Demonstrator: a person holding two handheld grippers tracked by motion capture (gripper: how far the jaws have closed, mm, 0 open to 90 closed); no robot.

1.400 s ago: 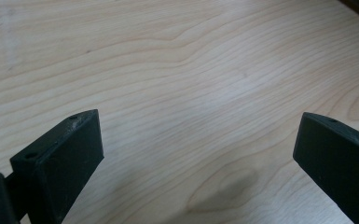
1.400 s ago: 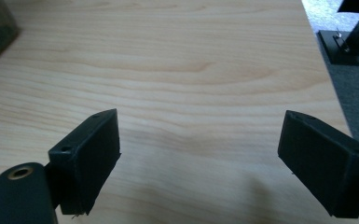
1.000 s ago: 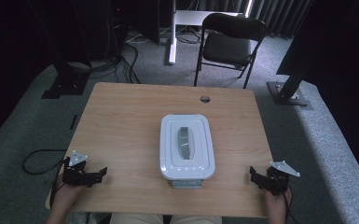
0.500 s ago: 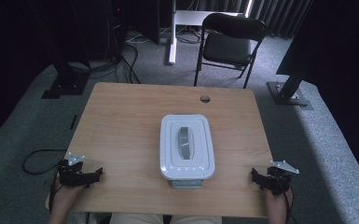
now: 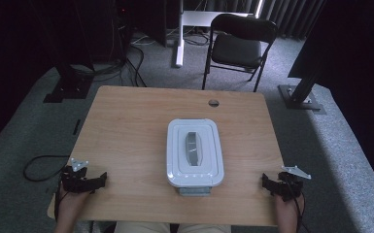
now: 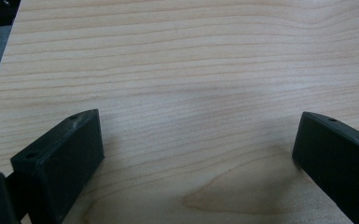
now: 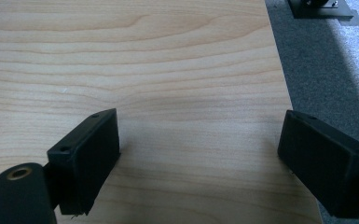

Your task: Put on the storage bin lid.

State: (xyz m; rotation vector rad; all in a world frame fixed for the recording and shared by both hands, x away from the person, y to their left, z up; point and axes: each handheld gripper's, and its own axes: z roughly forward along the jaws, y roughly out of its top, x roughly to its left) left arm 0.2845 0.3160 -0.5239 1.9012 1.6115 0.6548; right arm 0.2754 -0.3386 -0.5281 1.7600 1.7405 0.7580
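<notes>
Between both hand-held grippers, the lidded box (image 5: 195, 153) lies lengthwise front-to-back.

Left gripper (image 5: 102, 178) drawn back toward the near left corner of the table (image 5: 136, 126), lower in the high view than a second ago. Right gripper (image 5: 266, 182) eased slightly nearer the front edge too, jaws spread wide.

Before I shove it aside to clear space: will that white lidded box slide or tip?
The white lidded box sits low and flat on the smooth wooden table, so it probably slides rather than tips. It looks like rigid plastic, likely stiff. Its weight can't be judged with the lid closed.
</notes>
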